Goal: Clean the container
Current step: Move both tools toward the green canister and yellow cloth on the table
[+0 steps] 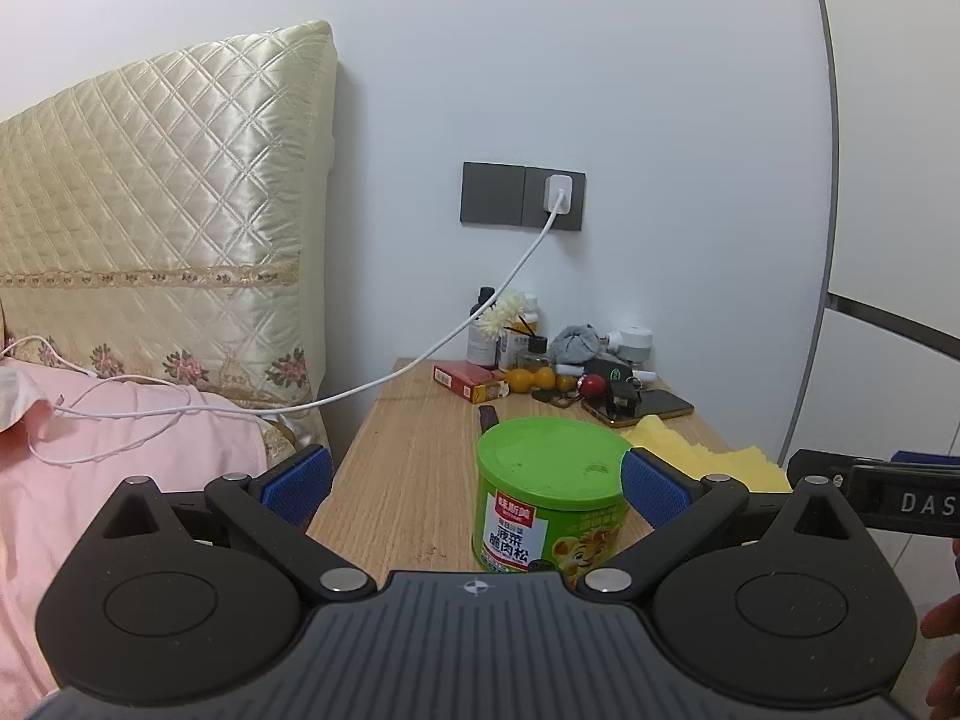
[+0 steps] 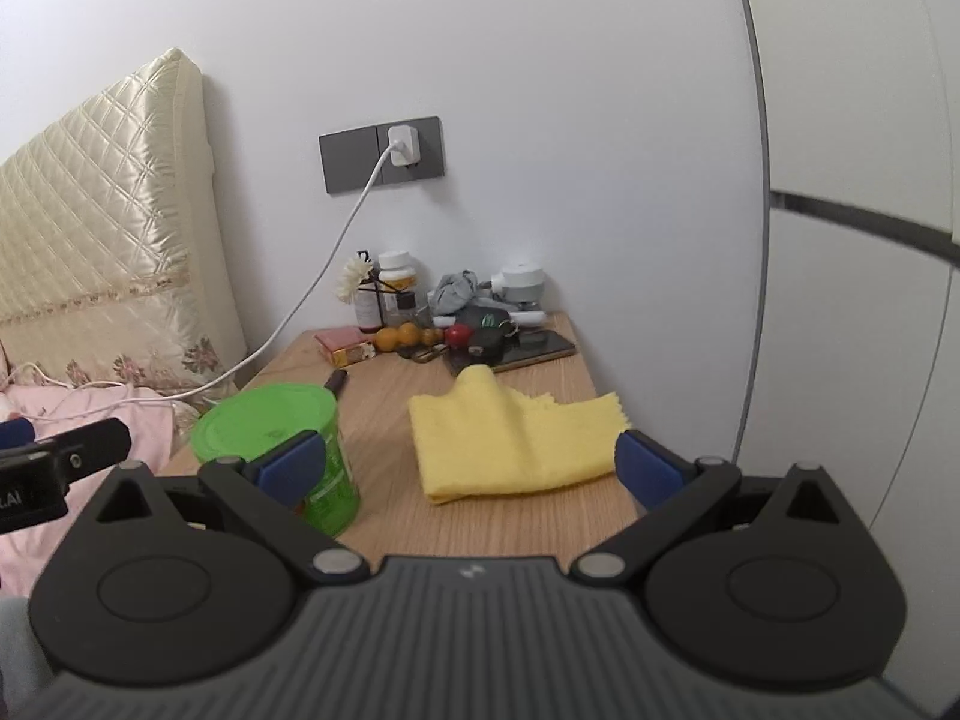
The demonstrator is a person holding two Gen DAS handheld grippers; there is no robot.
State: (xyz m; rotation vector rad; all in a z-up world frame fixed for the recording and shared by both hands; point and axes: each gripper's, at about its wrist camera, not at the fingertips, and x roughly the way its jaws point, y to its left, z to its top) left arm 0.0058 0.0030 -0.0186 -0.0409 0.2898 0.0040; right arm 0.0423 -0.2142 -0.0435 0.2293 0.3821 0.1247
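Observation:
A green round container point(image 1: 549, 495) with a green lid stands upright on the wooden bedside table point(image 1: 408, 480); it also shows in the right wrist view point(image 2: 282, 450). My left gripper point(image 1: 474, 486) is open, its jaws wide, the right pad beside the container's right side, the left pad far off it. A folded yellow cloth point(image 2: 510, 438) lies on the table to the right of the container; it also shows in the left wrist view point(image 1: 702, 450). My right gripper point(image 2: 474, 468) is open and empty, just short of the cloth's near edge.
Clutter fills the table's back: bottles point(image 2: 396, 288), a red box point(image 1: 471, 381), orange gourds point(image 1: 528, 378), a phone point(image 1: 648, 408), keys and a grey rag point(image 2: 456, 291). A white charger cable point(image 1: 420, 360) runs from the wall socket to the bed point(image 1: 120, 450) on the left.

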